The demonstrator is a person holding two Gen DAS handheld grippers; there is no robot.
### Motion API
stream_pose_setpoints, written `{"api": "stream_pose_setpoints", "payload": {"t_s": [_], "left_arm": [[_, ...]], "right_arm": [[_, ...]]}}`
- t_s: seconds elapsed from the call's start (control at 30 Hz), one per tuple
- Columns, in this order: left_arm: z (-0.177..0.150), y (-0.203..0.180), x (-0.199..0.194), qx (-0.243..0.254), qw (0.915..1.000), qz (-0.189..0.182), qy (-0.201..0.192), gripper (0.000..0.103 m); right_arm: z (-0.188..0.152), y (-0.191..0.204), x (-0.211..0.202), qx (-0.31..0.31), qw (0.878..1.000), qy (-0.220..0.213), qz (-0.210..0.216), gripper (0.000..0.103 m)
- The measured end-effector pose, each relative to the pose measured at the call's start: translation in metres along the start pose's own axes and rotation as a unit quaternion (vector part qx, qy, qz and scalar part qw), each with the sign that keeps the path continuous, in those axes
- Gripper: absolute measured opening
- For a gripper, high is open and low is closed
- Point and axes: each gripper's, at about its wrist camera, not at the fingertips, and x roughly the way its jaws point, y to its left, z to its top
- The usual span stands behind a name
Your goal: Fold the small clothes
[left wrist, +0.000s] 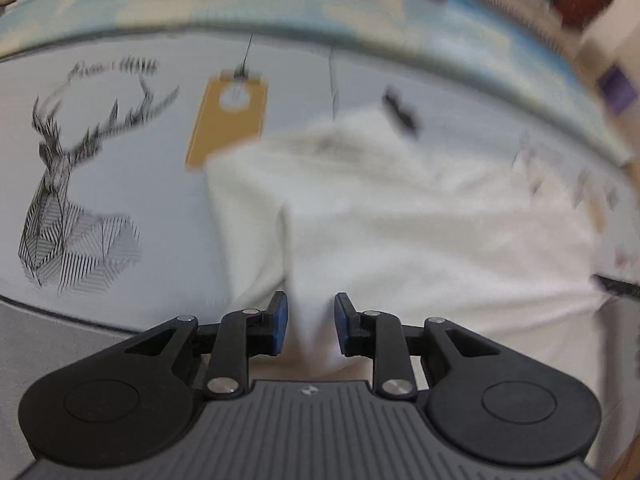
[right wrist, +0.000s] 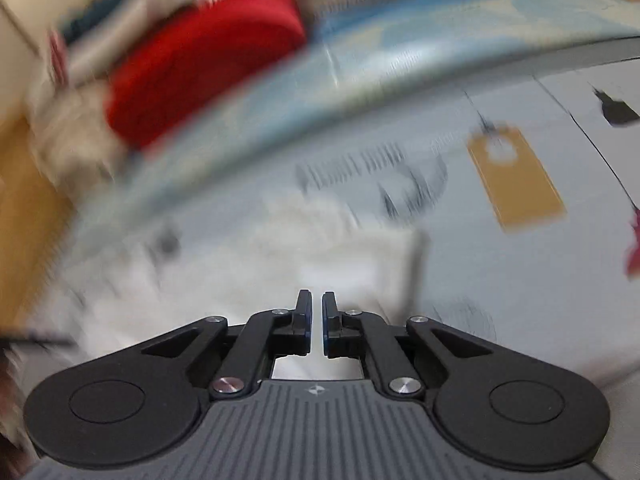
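cloth (left wrist: 400,220) white, between pads of left claw (left wrist: 310,322).

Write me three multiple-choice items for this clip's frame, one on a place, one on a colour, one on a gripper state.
1. Where does the brown card tag lie, seen from the left wrist?
A. left of the white garment, right of the deer print
B. on the red cloth
C. inside a box

2. What colour is the bundled cloth at the far edge of the mat?
A. green
B. red
C. black

3. How does the left gripper stand?
A. open, with cloth between its fingers
B. shut tight on the tag
C. out of view

Answers: 1 A, the tag sits between the deer print and the white garment; 2 B, it is plainly red; 3 A, a clear gap shows between the blue pads.
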Motion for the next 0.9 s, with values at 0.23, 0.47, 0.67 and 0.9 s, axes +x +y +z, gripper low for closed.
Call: {"api": "stream_pose_setpoints", "payload": {"t_s": [0.23, 0.47, 0.67, 0.9], "left_arm": [[-0.019, 0.008, -0.009, -0.005, 0.9989, -0.006, -0.046, 0.029], [-0.056, -0.006, -0.049, -0.001, 0.9972, 0.014, -0.073, 0.028], [-0.114, -0.022, -0.105, 0.019, 0.9952, 0.011, -0.096, 0.028], [-0.211, -0.011, -0.143, 0.021, 0.9958, -0.011, -0.088, 0.028]], "right_arm": [[-0.037, -0.005, -0.019, 0.015, 1.000, -0.004, -0.006, 0.006], [-0.061, 0.031, -0.094, 0.029, 0.996, -0.081, -0.030, 0.026], [-0.113, 0.054, -0.167, 0.013, 0.990, -0.125, -0.056, 0.037], [-0.196, 0.048, -0.229, 0.026, 0.988, -0.140, -0.056, 0.037]]}}
